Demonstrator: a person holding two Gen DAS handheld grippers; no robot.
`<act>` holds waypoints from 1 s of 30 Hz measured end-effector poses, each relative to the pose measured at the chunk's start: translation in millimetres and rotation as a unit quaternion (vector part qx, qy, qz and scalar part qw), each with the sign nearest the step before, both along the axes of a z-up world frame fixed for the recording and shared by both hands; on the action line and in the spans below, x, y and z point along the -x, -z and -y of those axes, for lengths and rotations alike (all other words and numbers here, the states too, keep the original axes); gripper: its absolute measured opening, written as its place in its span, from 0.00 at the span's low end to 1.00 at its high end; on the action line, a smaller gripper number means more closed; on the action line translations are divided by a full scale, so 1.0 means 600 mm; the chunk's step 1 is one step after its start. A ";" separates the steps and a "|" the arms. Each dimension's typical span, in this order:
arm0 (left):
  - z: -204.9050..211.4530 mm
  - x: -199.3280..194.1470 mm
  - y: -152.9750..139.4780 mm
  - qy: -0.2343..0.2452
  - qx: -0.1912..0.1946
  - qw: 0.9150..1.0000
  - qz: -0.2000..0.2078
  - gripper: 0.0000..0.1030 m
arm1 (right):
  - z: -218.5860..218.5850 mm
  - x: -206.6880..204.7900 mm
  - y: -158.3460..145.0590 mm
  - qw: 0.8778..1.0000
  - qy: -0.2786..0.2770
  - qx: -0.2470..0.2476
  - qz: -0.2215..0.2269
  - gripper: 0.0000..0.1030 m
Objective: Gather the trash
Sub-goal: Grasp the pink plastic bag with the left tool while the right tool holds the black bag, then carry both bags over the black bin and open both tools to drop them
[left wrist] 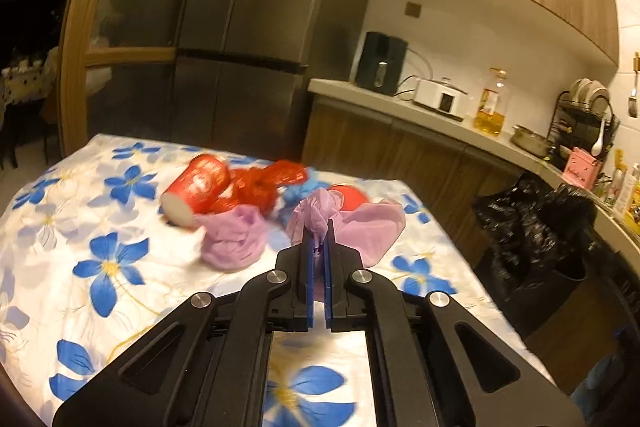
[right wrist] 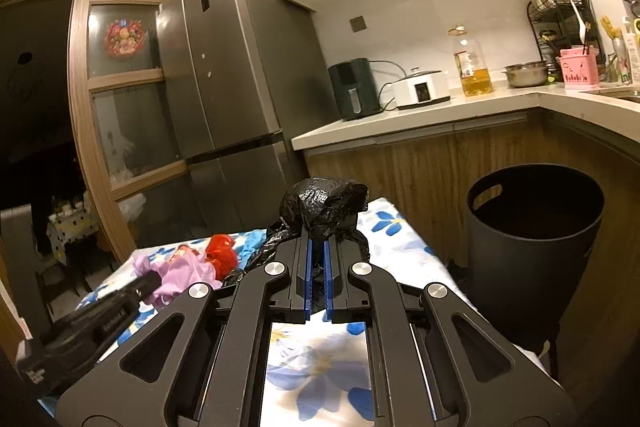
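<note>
My left gripper (left wrist: 319,227) is shut on a thin purple plastic bag (left wrist: 320,215) and holds it above the flowered table (left wrist: 100,227). More purple plastic (left wrist: 234,239), a red paper cup (left wrist: 196,189) on its side, red mesh (left wrist: 264,183) and a red round thing (left wrist: 350,197) lie behind it. My right gripper (right wrist: 318,247) is shut on a crumpled black plastic bag (right wrist: 326,203) above the table's far end. The left gripper (right wrist: 136,291) shows at the left of the right wrist view, with the purple bag (right wrist: 176,271) and red trash (right wrist: 222,253).
A black bin (right wrist: 536,231) stands right of the table, below the wooden counter (right wrist: 420,123). In the left wrist view it (left wrist: 532,227) is draped in black bag plastic. A grey fridge (right wrist: 232,75) stands behind the table. An oil bottle (right wrist: 472,67) and appliances sit on the counter.
</note>
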State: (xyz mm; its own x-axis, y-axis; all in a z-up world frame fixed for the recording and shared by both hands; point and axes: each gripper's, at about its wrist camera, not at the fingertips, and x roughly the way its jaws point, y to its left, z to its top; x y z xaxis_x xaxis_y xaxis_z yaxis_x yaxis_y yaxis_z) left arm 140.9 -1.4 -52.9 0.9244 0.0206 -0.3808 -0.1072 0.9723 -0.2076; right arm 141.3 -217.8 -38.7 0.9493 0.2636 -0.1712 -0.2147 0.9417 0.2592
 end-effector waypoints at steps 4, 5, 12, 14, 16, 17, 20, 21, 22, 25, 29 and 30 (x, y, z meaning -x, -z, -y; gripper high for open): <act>0.043 -0.009 -0.020 0.030 -0.005 1.000 0.007 0.03 | 0.032 0.010 -0.008 1.000 0.019 0.001 0.006 0.04; 0.053 -0.013 -0.025 0.038 -0.004 0.999 0.009 0.03 | 0.044 0.013 -0.010 1.000 0.027 0.001 0.008 0.04; 0.149 -0.046 -0.059 0.102 -0.012 0.994 0.027 0.03 | 0.121 0.018 -0.025 0.996 0.085 0.002 0.019 0.04; 0.177 -0.059 -0.066 0.120 -0.011 0.992 0.027 0.03 | 0.145 0.017 -0.030 0.995 0.101 0.003 0.024 0.04; 0.207 -0.070 -0.073 0.135 -0.017 0.990 0.031 0.03 | 0.171 0.016 -0.035 0.992 0.119 0.005 0.029 0.04; 0.223 -0.077 -0.077 0.145 -0.018 0.989 0.032 0.03 | 0.185 0.014 -0.037 0.991 0.128 0.005 0.031 0.04; 0.273 -0.093 -0.089 0.171 -0.025 0.984 0.041 0.03 | 0.227 0.006 -0.043 0.988 0.153 0.003 0.034 0.04; 0.289 -0.099 -0.092 0.179 -0.029 0.982 0.046 0.03 | 0.242 0.003 -0.044 0.986 0.161 0.001 0.033 0.04; 0.303 -0.104 -0.095 0.186 -0.031 0.981 0.048 0.03 | 0.256 0.000 -0.045 0.985 0.167 -0.002 0.033 0.04; 0.340 -0.121 -0.099 0.205 -0.033 0.977 0.053 0.03 | 0.289 -0.007 -0.046 0.983 0.179 -0.007 0.030 0.04; 0.387 -0.141 -0.103 0.225 -0.040 0.972 0.057 0.03 | 0.320 -0.024 -0.050 0.981 0.189 -0.006 0.030 0.04; 0.399 -0.147 -0.102 0.231 -0.041 0.971 0.056 0.03 | 0.326 -0.028 -0.050 0.981 0.191 -0.006 0.029 0.04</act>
State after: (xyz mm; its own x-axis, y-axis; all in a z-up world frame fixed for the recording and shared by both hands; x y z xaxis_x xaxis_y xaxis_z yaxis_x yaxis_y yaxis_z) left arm 229.1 -240.6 8.5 0.8778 -0.3791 -0.2928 0.3621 0.9253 -0.1124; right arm 158.3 -413.1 -8.5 0.9874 -0.1112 -0.1126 0.1379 0.9536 0.2677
